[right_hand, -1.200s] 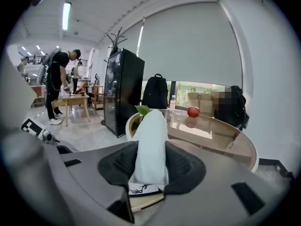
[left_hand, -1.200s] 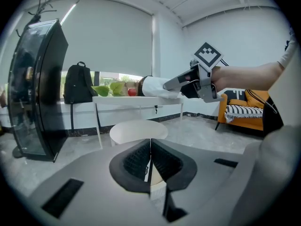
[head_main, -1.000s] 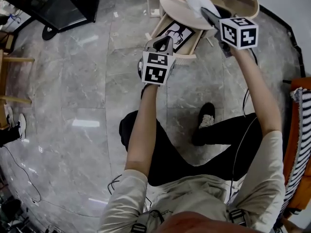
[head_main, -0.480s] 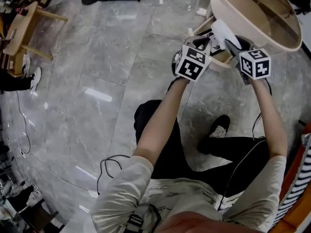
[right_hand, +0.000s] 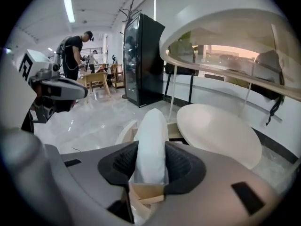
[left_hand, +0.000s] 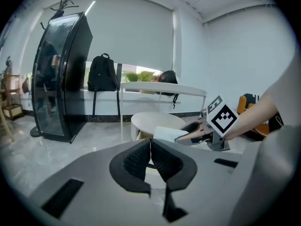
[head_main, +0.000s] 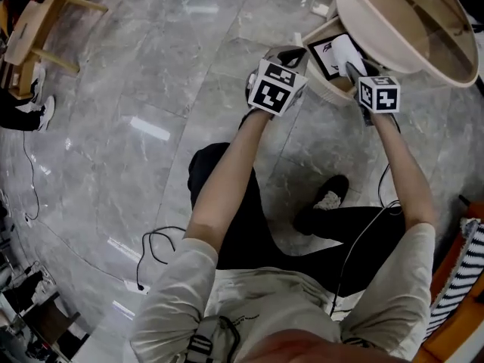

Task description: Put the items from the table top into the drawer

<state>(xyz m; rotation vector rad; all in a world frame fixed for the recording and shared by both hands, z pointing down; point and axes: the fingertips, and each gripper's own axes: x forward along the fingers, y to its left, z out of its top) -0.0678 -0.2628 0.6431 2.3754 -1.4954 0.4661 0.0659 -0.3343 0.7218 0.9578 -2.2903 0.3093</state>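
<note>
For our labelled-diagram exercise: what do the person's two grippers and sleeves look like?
Both the left gripper and the right gripper have grey bodies with black ribbed jaws. Each carries a white cube with black square markers. The sleeves are pale beige.

Table: cut off at 1 o'clock, head view.
Drawer: far end covered by table.
Packet: lower end hidden by right gripper.

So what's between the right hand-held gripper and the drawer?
Only the white packet clamped in the right hand-held gripper, reaching over the open drawer; the right gripper view shows it.
</note>
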